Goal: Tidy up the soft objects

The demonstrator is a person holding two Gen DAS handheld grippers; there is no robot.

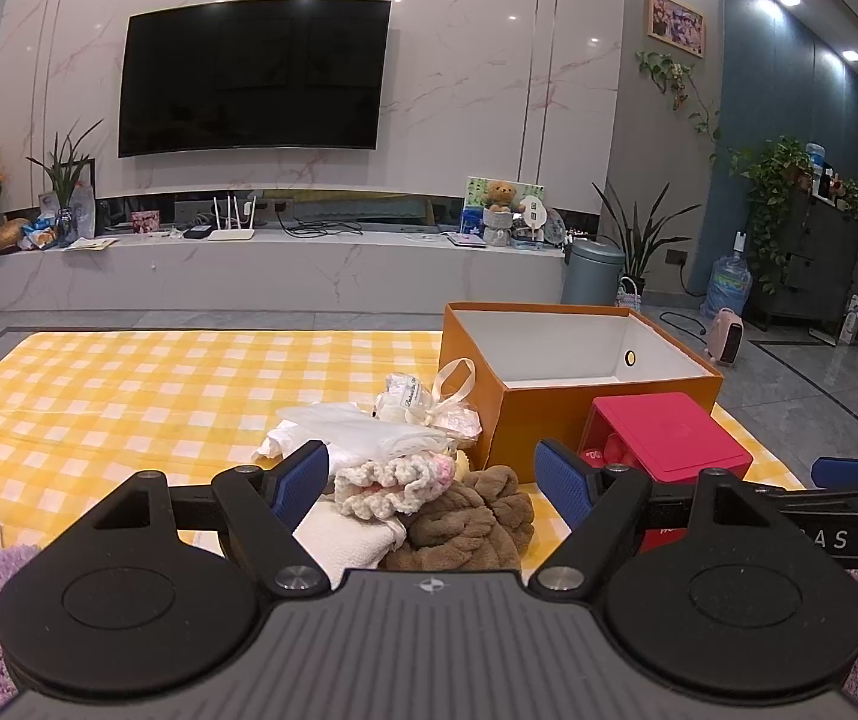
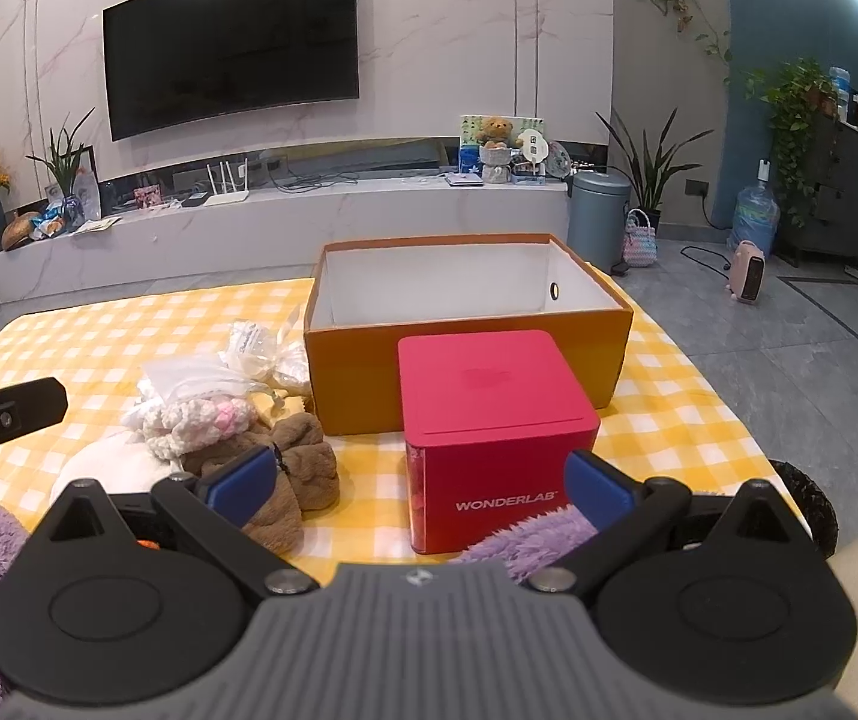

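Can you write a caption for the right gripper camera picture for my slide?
Open right gripper hovers before a red box, an empty orange box and a pile of soft things on yellow checked cloth.

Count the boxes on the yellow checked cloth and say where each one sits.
2. The orange box, open and empty as far as its inside shows, stands at the far right of the cloth. The red box, closed, stands just in front of it, nearer the grippers. None seems hidden.

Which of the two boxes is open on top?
The big orange box: you see its white inside. The smaller red box in front of it has its lid on.
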